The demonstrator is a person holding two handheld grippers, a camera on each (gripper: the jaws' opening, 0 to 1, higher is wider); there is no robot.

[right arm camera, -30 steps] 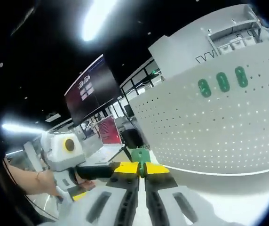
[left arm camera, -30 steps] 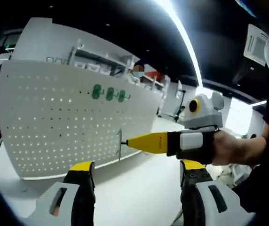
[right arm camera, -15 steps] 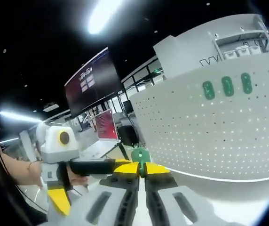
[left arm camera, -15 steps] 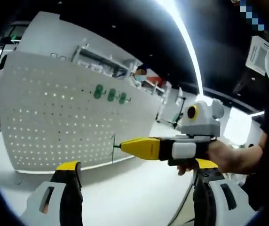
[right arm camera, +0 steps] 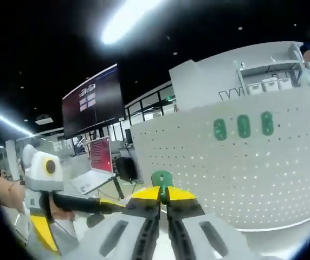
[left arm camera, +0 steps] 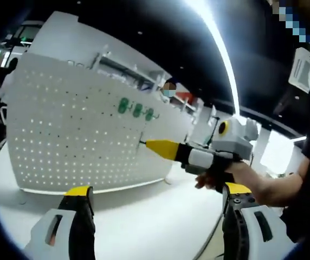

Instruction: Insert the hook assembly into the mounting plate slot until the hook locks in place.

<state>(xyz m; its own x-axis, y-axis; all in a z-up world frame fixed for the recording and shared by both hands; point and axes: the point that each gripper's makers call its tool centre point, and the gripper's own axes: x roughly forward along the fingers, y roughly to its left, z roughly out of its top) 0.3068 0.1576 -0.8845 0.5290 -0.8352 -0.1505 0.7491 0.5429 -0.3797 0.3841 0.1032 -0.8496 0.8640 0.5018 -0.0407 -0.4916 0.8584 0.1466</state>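
White tabletop (left arm camera: 144, 216): carries an upright white perforated mounting plate (left arm camera: 73, 135), standing at roughly 10 o'clock in the left gripper view. Plate bears three green hooks (left arm camera: 137, 110) in a row; exact seating apparently in holes, unclear.

No words to read here

The dark screen (right arm camera: 92, 108) and red sign (right arm camera: 101, 155) have marks, all too blurry.

both views near, facing pegboard (left arm camera: 79, 135)
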